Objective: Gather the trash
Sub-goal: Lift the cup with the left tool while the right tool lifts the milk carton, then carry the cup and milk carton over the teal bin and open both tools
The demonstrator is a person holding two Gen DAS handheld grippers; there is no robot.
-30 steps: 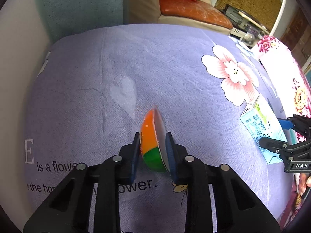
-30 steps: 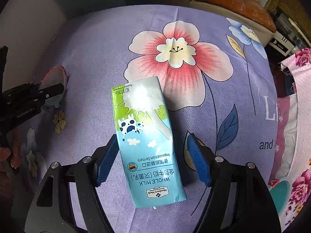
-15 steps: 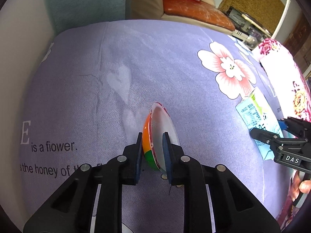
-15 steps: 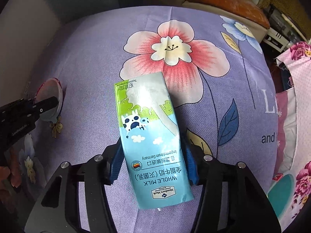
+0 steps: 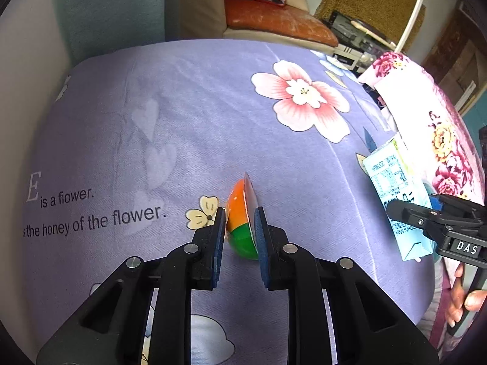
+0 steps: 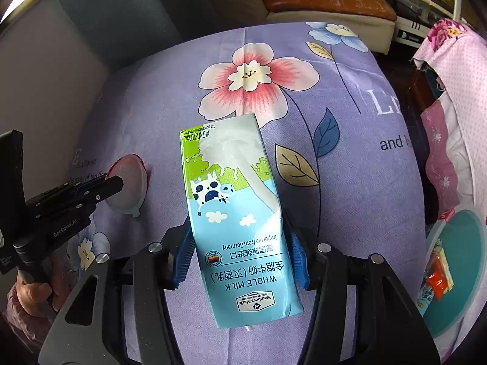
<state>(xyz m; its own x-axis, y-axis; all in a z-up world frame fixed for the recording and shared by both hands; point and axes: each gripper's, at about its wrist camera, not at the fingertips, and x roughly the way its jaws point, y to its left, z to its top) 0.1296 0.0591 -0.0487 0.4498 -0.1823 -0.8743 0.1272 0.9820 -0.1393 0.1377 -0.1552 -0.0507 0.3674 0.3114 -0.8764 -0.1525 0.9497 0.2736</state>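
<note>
My left gripper [image 5: 239,222] is shut on a small orange and green jelly cup [image 5: 240,228] with a foil lid, held on its side above the purple flowered bed sheet [image 5: 182,106]. My right gripper [image 6: 240,243] is shut on a blue and green whole milk carton [image 6: 234,203], lifted off the sheet. The carton [image 5: 395,188] and right gripper [image 5: 435,216] also show at the right of the left wrist view. The cup's lid [image 6: 127,185] and left gripper [image 6: 100,191] show at the left of the right wrist view.
A teal bin [image 6: 456,267] holding wrappers sits at the lower right, beside the bed. A pink floral quilt [image 5: 426,115] lies along the bed's right side. A sofa with an orange cushion [image 5: 280,24] stands beyond the bed.
Both grippers have lifted and drawn back with their loads. The right jaws closed from open onto the carton. The cup has risen off the sheet.
</note>
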